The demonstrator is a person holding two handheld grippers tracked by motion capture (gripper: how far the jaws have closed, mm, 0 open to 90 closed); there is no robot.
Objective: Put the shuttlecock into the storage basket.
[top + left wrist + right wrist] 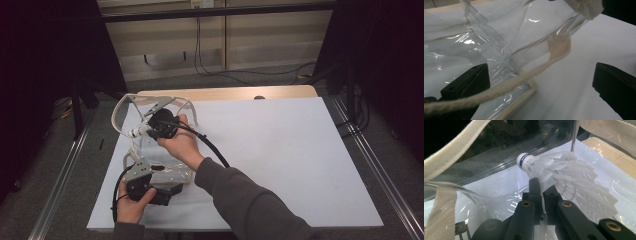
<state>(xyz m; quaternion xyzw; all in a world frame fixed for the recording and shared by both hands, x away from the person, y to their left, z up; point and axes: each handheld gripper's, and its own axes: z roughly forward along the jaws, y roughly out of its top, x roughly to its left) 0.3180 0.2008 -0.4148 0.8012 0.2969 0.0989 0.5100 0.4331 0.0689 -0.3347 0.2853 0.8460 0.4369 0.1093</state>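
A white sheet (280, 150) covers the tabletop (225, 93) between dark curtains (45, 60). At 9 o'clock, the right gripper (541, 192) fingers pinch a shuttlecock (554, 167) inside the clear bag (125, 107); the left gripper (541, 82) fingers stand apart.

Bag (499, 47): clear glossy plastic film, creased; straps (445, 202) rough woven cream cloth. Shuttlecock (564, 172): white feathers, smooth cap. Desk (280, 150): matt white sheet over wood.

Dim room, dark at both sides; the white counter (280, 150) is evenly lit. Glare streaks the clear plastic bag (486, 42); nearby cord blurs.
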